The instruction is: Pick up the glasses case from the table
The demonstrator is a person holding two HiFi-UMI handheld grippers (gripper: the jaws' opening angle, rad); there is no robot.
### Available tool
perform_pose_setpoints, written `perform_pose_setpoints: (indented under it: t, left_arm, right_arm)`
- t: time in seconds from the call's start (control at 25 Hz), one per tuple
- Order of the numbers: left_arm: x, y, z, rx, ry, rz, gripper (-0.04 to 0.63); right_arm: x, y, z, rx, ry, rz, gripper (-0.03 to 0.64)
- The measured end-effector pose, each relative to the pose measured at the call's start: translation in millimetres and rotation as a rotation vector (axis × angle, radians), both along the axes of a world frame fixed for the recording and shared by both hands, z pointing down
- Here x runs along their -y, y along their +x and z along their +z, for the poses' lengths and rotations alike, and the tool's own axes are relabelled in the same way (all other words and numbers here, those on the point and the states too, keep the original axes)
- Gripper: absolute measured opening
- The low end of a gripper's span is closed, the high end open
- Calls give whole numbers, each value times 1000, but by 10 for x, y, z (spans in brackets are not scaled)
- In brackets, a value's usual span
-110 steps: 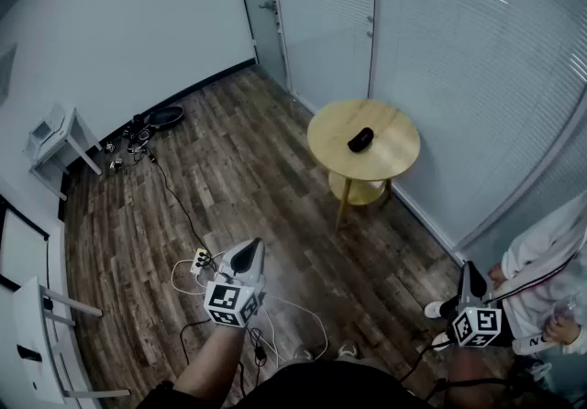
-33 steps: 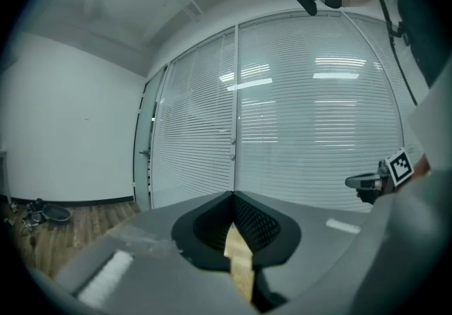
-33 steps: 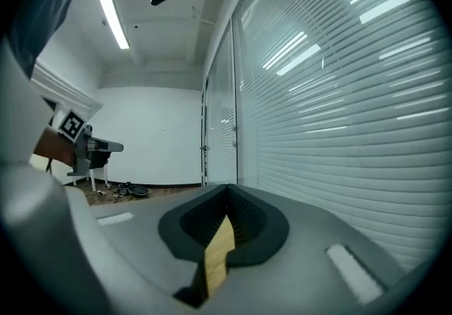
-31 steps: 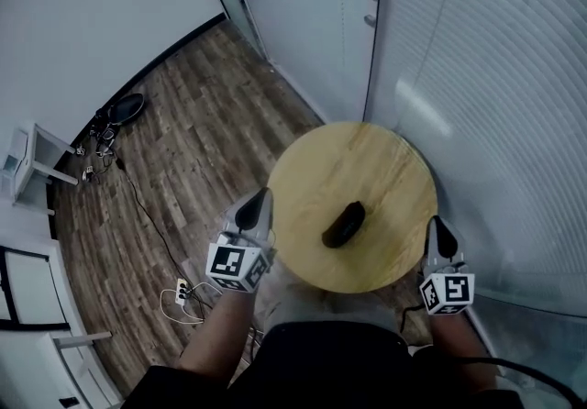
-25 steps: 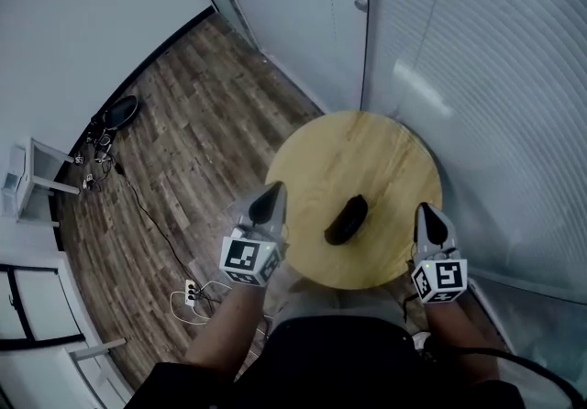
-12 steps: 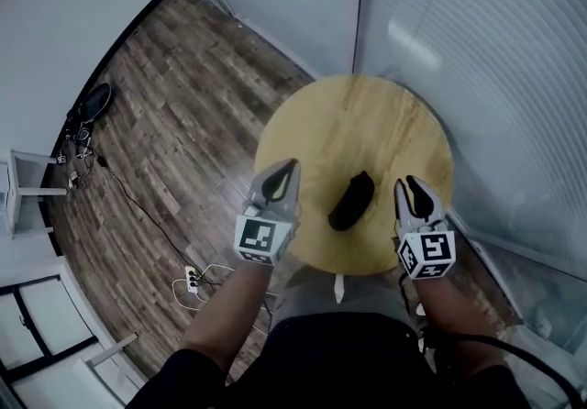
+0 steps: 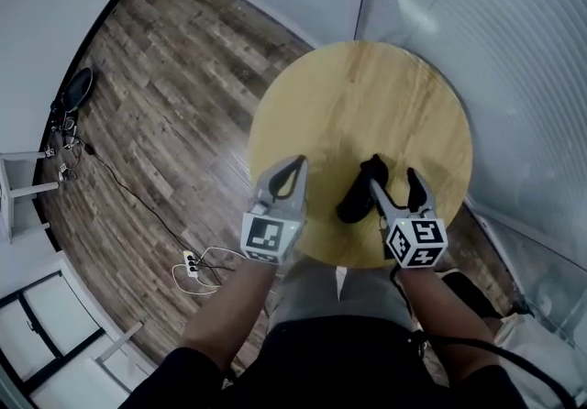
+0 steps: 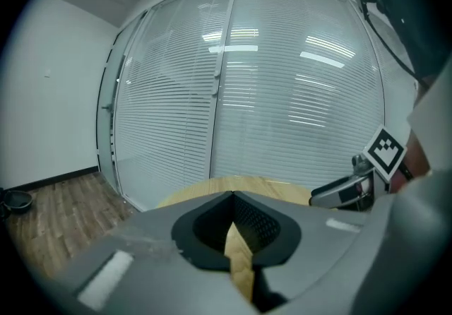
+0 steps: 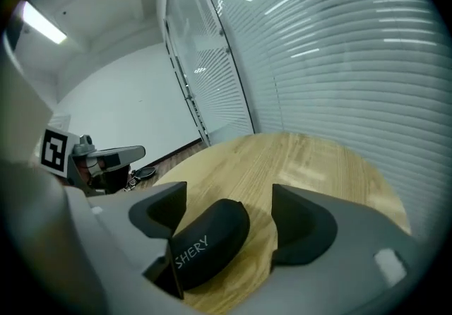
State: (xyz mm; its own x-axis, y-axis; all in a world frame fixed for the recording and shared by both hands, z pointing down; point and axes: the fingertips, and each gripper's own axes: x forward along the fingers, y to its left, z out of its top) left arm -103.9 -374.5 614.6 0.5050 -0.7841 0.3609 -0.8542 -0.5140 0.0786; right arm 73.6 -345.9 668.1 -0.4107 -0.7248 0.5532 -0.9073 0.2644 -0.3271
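The black glasses case [image 7: 358,196] lies near the front edge of the round wooden table [image 7: 385,95]. My right gripper [image 7: 394,174] has just been opening its jaws and now stands open, with the case between them. In the right gripper view the case [image 9: 208,239] lies close against the left pad [image 9: 159,211], while a gap of bare wood separates it from the right pad [image 9: 304,229]. My left gripper [image 7: 294,167] is shut and empty, left of the case over the table's front left edge. In its own view the left gripper [image 8: 232,197] has its tips together.
A glass wall with white blinds [image 7: 514,22] stands right behind the table. Dark wooden floor [image 7: 156,95] lies to the left, with a power strip and cables [image 7: 195,262] near my feet and a white frame [image 7: 55,343] at the lower left.
Both grippers have come down toward the table's front edge. The right one was shut beside the table and now stands open around the case. The left one stays shut.
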Motion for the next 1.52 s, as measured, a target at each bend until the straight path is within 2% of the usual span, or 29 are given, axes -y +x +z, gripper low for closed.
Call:
perform_pose_setpoints:
  t: [0.24,0.36,0.44,0.68,0.88,1.2,1.52]
  left_arm:
    - [58,63,207,-2,-27,58,3]
    - [46,62,225,-21,-43,44,3]
    - [50,27,292,4,-54,57,3]
    - [-3,-54,448,33,-73,73,3]
    - [21,-77,347,13,-71,56,3]
    - [-72,-219,211,30,-63,56,3]
    - [-121,-164,30,25,-20,57,3]
  right_arm:
    - [-2,-118,400,76,-134,70,390]
    - [-38,-208,557,117,-202,106,390]
    - [-34,-269,644,142,-237,114,390]
    - [5,-388,913,92,-297,111,402]
    - [43,-450,919,57,-287,101,405]
    - [31,-498,688,95,-227,18,356]
    - [-68,-354,374,116,-166,35,334]
